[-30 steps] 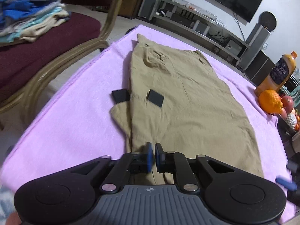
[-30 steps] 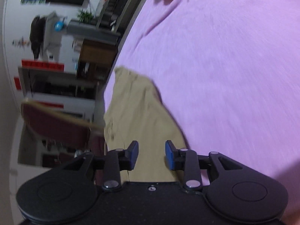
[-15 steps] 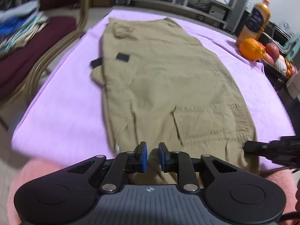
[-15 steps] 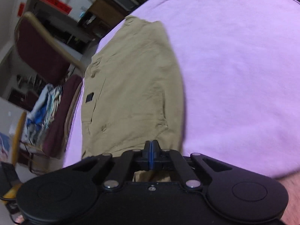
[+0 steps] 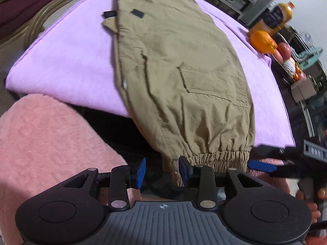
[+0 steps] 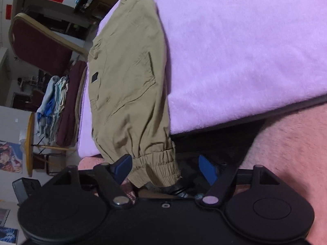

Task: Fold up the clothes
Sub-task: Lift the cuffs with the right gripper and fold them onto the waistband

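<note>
Below table edge, trouser cuff (image 5: 212, 159) overhangs; underside hidden; orange (image 5: 261, 40) blurred

The trousers' (image 5: 179, 65) waistband end is cut off by the left-wrist frame's top edge.

An orange juice bottle (image 5: 274, 19) stands far right, an orange (image 5: 261, 41) just beside it. A maroon chair (image 6: 40, 47) sits far left.

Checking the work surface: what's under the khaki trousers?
A purple blanket lies under the khaki trousers and shows on both sides. The elastic cuff hangs past its near edge. Whatever the blanket covers is hidden.
</note>
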Demonstrator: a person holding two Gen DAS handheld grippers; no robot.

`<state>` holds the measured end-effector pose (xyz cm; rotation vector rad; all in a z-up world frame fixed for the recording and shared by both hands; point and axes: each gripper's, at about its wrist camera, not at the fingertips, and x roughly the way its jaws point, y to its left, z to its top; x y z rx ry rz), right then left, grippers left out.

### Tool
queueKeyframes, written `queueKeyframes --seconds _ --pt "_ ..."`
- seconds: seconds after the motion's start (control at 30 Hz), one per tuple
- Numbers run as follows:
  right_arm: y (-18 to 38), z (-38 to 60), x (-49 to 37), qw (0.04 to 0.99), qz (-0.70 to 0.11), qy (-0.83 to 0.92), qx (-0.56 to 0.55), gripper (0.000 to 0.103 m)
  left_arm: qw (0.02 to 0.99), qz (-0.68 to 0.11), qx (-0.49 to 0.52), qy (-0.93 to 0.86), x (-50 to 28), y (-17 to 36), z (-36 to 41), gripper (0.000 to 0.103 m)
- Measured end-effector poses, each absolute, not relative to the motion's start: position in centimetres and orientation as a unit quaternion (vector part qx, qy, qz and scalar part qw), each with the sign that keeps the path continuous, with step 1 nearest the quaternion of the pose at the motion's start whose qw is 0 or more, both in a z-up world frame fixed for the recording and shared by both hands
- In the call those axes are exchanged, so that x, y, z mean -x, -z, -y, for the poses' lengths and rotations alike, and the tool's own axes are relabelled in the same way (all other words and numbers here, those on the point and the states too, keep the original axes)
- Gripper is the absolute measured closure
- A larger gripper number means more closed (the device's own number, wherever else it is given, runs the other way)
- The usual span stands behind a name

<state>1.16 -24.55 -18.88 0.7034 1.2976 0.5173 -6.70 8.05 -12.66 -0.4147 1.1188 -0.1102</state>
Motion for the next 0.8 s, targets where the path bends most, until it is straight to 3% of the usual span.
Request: queueKeyframes --seconds 0.1,0.23,0.37,0.4,0.5,0.63,0.67,0.7,0.8 --pt "19.9 23.7 -2.1 0.707 -0.586 -0.252 -0.307 0.019 0.828 -0.523 0.193 0.060 6.7 12.7 -7.9 0.070" --pt "21.1 21.6 -3.4 0.722 -0.585 -0.279 -0.242 0.018 0.828 -0.515 0.213 0.063 6.7 12.7 -8.4 0.070" --pt "22.8 21.6 -4.1 0.697 -0.589 -0.309 -0.269 0.018 0.830 -0.506 0.224 0.067 6.8 12.6 -8.8 0.070" --pt "23.1 21.8 -4.2 0.688 -0.588 -0.316 -0.283 0.024 0.829 -0.506 0.228 0.066 6.8 12.6 -8.9 0.070" --pt "22.8 22.2 -3.9 0.668 -0.578 -0.355 -0.306 0.057 0.827 -0.504 0.239 0.066 6.7 12.8 -9.1 0.070" --pt "20.7 21.0 -2.4 0.669 -0.575 -0.394 -0.257 0.059 0.833 -0.490 0.249 0.065 7.1 12.3 -9.5 0.071" --pt "20.1 20.7 -1.9 0.670 -0.574 -0.402 -0.243 0.063 0.837 -0.482 0.252 0.065 7.2 12.1 -9.6 0.072" --pt "19.4 20.7 -1.5 0.675 -0.572 -0.402 -0.235 0.078 0.844 -0.469 0.253 0.065 7.3 11.7 -9.8 0.072" --pt "17.6 20.8 -0.4 0.691 -0.564 -0.389 -0.231 0.083 0.874 -0.423 0.229 0.076 7.2 9.7 -9.4 0.074"
